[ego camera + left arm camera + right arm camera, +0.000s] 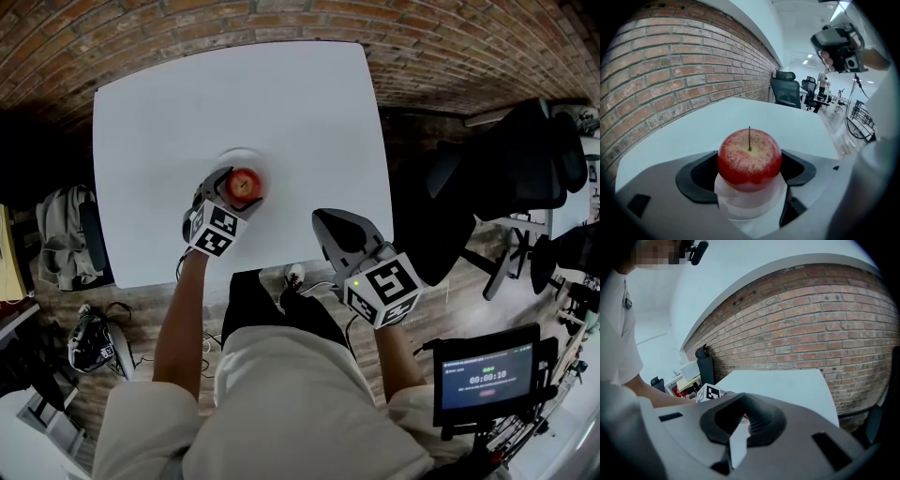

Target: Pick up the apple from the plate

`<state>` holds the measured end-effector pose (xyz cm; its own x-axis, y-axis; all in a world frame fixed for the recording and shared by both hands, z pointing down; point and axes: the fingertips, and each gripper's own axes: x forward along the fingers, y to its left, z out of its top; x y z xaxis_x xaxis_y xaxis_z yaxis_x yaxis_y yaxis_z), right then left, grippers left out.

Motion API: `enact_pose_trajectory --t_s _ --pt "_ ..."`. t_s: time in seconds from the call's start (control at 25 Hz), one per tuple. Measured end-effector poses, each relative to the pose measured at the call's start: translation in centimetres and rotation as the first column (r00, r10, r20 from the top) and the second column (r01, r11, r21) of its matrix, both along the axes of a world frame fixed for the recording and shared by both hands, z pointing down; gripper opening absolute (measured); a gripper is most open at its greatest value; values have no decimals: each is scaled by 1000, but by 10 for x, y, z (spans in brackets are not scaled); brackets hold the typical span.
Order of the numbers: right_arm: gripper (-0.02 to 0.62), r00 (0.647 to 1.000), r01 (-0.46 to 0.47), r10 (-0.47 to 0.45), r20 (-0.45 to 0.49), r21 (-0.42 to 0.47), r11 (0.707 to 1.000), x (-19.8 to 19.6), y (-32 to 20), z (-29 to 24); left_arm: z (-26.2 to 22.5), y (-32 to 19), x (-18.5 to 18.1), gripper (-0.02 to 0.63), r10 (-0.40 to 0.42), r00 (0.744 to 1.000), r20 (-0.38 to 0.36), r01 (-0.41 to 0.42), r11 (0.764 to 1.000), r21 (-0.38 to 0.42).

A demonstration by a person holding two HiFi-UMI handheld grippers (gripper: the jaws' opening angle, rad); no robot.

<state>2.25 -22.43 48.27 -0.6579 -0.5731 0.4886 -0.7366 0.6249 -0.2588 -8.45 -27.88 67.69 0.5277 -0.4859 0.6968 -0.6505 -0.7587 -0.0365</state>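
- Currently the red, yellow-speckled round apple (749, 157) is sitting stem-up on the small white round plate (751, 207), near the front of the white square table (281, 94).
- The left gripper (234, 191) is reaching over the plate, and its two black pads are pressing against the apple's opposite flanks at about its widest part, so it is gripping the fruit. The plate is showing directly beneath the apple, and I cannot tell whether the apple is resting on it or just clear of it.
- The right gripper (326, 223) is hovering over the table's near edge, well apart from the plate, with its jaws drawn together and nothing between them.
- Judging by its look, the apple is going to handle as a firm, moderately heavy thing with smooth, waxy skin. It is likely to slip or roll if it is squeezed off-centre, and it bruises under hard pressure.
- The widest band, level with the pads, is looking like the best place to hold, with steady, modest pressure, leaving the thin stem untouched.
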Motion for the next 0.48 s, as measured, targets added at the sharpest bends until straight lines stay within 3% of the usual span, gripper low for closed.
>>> enact_pose_trajectory --t_s 0.48 --pt "0 1000 2 -2 15 2 1000 -4 -2 -1 -12 -10 -10 402 -53 998 -44 53 999 12"
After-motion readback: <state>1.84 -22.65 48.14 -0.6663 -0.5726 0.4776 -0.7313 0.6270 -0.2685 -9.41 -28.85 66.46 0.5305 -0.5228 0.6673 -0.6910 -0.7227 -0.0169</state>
